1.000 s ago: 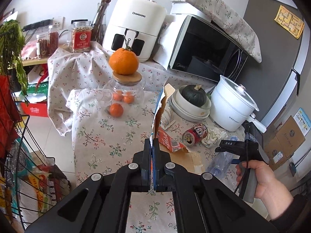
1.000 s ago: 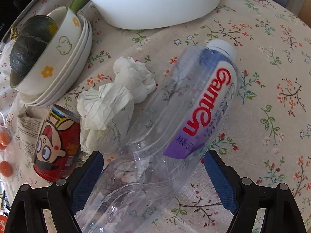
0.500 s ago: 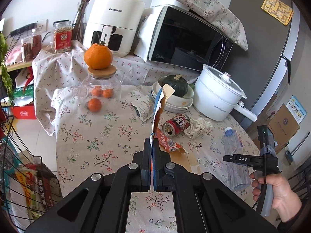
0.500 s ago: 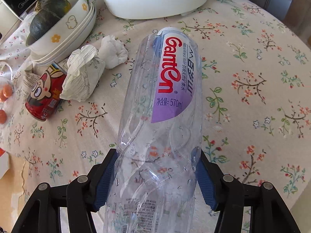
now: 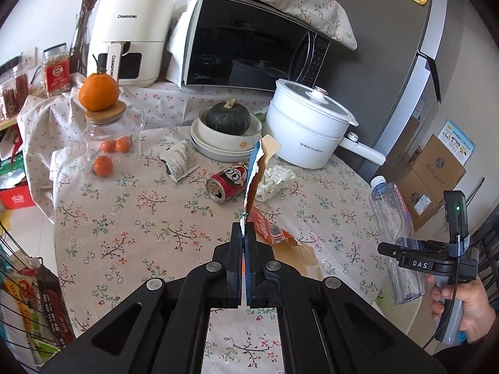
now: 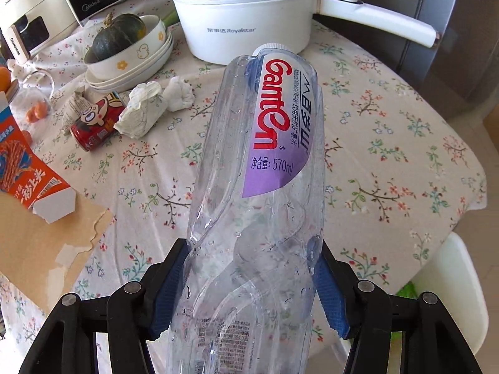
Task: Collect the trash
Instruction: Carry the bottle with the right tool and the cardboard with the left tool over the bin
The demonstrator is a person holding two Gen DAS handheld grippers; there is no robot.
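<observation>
My left gripper (image 5: 244, 233) is shut on a torn orange and blue cardboard box (image 5: 259, 187), its edge pinched between the pads; the box also shows in the right wrist view (image 6: 28, 168). My right gripper (image 6: 249, 283) is shut on an empty clear Ganten plastic bottle (image 6: 265, 155), held off the table, cap pointing away; it also shows in the left wrist view (image 5: 394, 233). A red drink can (image 5: 226, 180), crumpled white tissues (image 5: 274, 179) and a crumpled wrapper (image 5: 179, 162) lie on the floral tablecloth (image 5: 124, 218).
A white electric pot (image 5: 308, 127), stacked bowls holding a dark squash (image 5: 227, 118), and a glass jar with an orange on top (image 5: 106, 131) stand on the table. A microwave (image 5: 249, 50) and air fryer (image 5: 131, 34) stand behind. A wire basket (image 5: 21, 296) is at left.
My right gripper closed on the bottle and lifted it up off the table. My left gripper pulled back and rose, still holding the box.
</observation>
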